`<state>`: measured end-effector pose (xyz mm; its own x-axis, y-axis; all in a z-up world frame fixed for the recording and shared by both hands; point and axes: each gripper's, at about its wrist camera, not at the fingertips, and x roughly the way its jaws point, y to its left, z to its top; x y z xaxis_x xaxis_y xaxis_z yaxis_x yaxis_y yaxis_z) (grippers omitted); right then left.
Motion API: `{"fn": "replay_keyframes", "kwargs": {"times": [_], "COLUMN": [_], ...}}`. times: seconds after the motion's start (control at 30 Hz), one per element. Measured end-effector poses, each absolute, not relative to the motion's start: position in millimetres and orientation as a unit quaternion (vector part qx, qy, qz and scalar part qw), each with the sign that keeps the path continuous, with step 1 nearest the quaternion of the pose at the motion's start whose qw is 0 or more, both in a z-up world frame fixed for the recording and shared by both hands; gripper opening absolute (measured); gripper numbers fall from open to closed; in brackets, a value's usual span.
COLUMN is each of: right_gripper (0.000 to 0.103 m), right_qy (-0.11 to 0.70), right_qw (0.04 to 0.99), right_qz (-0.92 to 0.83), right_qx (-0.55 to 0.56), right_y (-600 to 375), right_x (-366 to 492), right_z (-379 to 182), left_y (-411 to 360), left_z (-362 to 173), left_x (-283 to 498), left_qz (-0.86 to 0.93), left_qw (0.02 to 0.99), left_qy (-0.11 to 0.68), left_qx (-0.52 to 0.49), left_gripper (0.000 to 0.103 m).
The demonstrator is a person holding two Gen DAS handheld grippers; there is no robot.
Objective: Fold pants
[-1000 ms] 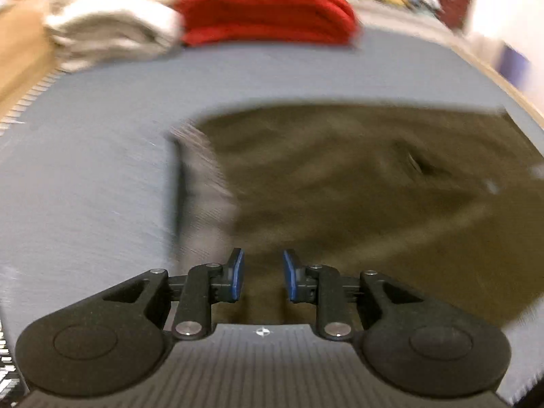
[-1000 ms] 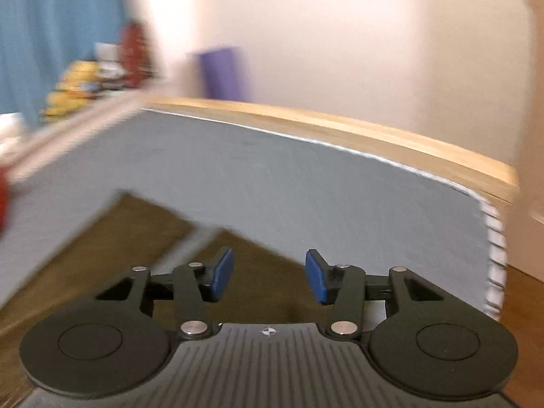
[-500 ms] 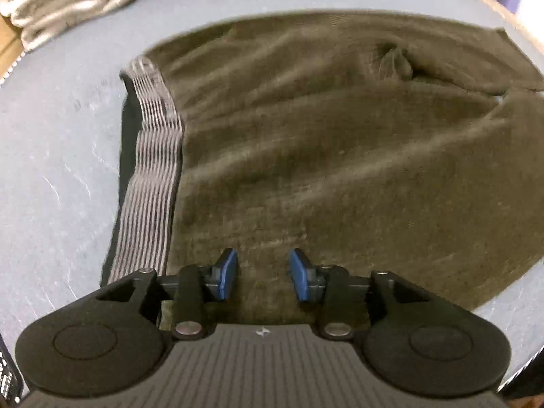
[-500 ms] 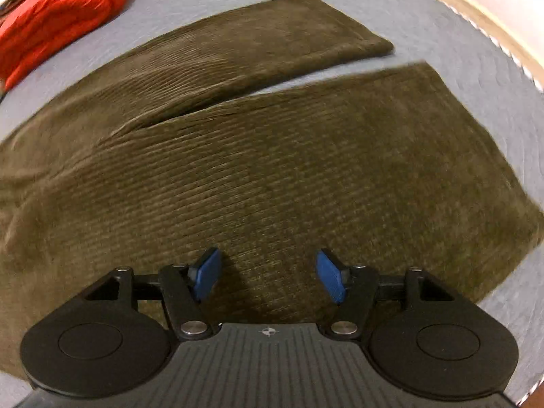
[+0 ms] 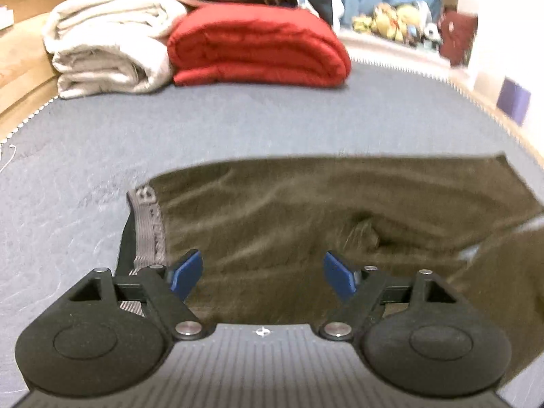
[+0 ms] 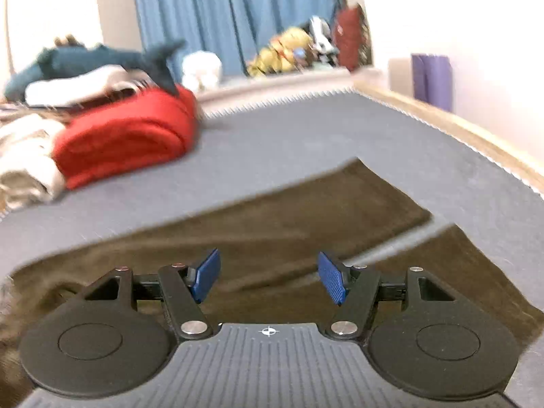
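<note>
1. One pair of olive-brown pants [image 5: 306,210] lies spread flat on the grey bed surface [image 5: 85,156], in its near half.
2. The waistband [image 5: 149,224], a single grey ribbed strip bearing pale lettering, sits at the pants' left end in the left wrist view, with a dark lining showing along its outer edge.
3. Two legs run away from the waistband toward the surface's right edge; in the right wrist view the far leg [image 6: 340,204] and the near leg [image 6: 459,272] are parted by a thin wedge of bare grey cover at their hems.
4. One puckered crease [image 5: 367,234] shows near the crotch.
5. The left gripper [image 5: 261,270] hovers above the waist end, its two blue pads spread wide, having just been opening; nothing is between them and the cloth lies below, untouched as far as the view shows.
6. The right gripper [image 6: 268,278] hangs over the legs, its two blue pads likewise apart and released, gripping nothing.
7. At the surface's far left corner stand two folded bundles side by side and touching: one red [image 5: 258,47], one cream [image 5: 108,40].
8. More fabric lies on top of them, including one dark teal plush toy [image 6: 102,61].
9. A wooden rim [image 6: 459,129] runs along the right edge of the bed.
10. Beyond the far edge hang blue curtains [image 6: 231,13], with a blurred heap of yellowish toys [image 6: 289,51] before them; how many I cannot tell.
11. One purple object [image 6: 431,78] stands against the white wall by the right edge.
</note>
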<state>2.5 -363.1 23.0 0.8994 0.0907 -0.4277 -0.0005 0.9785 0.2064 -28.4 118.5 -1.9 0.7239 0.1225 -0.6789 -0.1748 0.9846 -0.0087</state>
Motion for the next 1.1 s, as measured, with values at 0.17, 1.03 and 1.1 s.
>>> {"fn": "replay_keyframes", "kwargs": {"times": [0.17, 1.03, 1.1], "right_gripper": [0.066, 0.03, 0.03], "right_qy": [0.171, 0.217, 0.224], "right_qw": [0.977, 0.965, 0.963], "right_qz": [0.04, 0.111, 0.114], "right_qx": [0.123, 0.093, 0.1], "right_y": [-343.7, -280.3, -278.8], "right_x": [-0.4, 51.8, 52.8], "right_z": [34.2, 33.4, 32.8], "left_y": [105.8, 113.3, 120.4], "left_z": [14.3, -16.0, -16.8], "left_x": [-16.7, 38.6, 40.3], "left_qz": [0.084, 0.064, 0.067], "left_qw": [0.942, 0.922, 0.921], "left_qy": [0.321, 0.375, 0.376], "left_qx": [-0.044, -0.074, -0.077], "left_gripper": [0.083, 0.006, 0.006]}}
